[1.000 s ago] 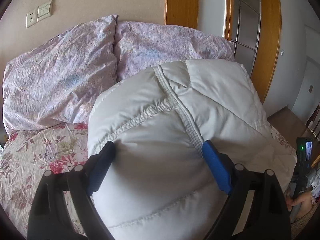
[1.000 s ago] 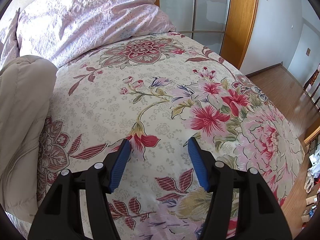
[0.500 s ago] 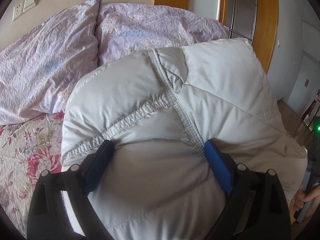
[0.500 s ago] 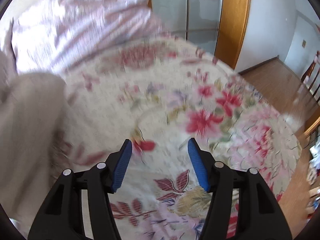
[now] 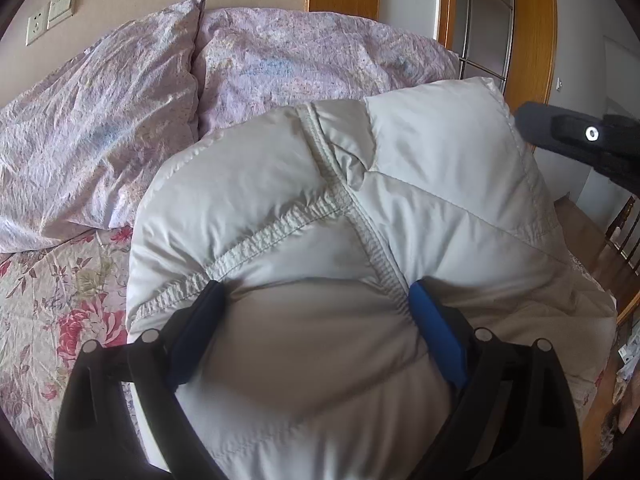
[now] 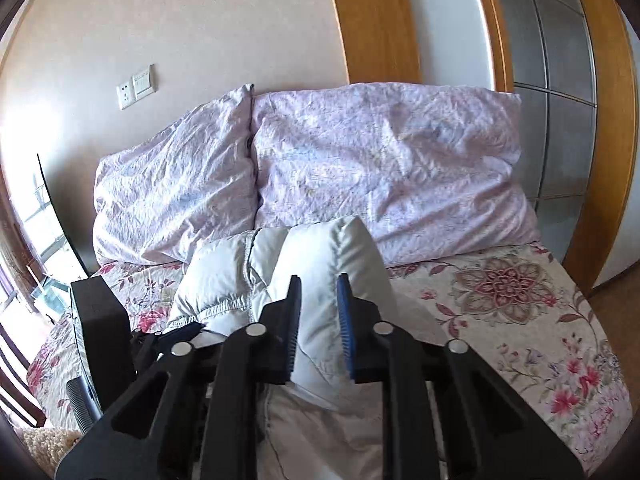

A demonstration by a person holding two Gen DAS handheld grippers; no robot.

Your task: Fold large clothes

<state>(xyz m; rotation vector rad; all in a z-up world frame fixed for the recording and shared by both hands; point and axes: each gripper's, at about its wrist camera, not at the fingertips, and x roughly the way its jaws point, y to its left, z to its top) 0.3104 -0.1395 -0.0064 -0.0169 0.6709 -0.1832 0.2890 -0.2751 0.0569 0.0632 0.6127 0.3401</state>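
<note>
A bed with a floral sheet (image 6: 520, 320) fills both views, two crumpled lilac pillows (image 6: 380, 168) leaning on the wall behind. A puffy white down jacket (image 5: 312, 208) lies bunched on the sheet in front of them. The left gripper (image 5: 316, 320) is spread wide, a bulge of quilted fabric between its jaws (blue pads pressed into it). The right gripper (image 6: 318, 324) stands narrower — a padded fold of the jacket pinched between its fingers.
</note>
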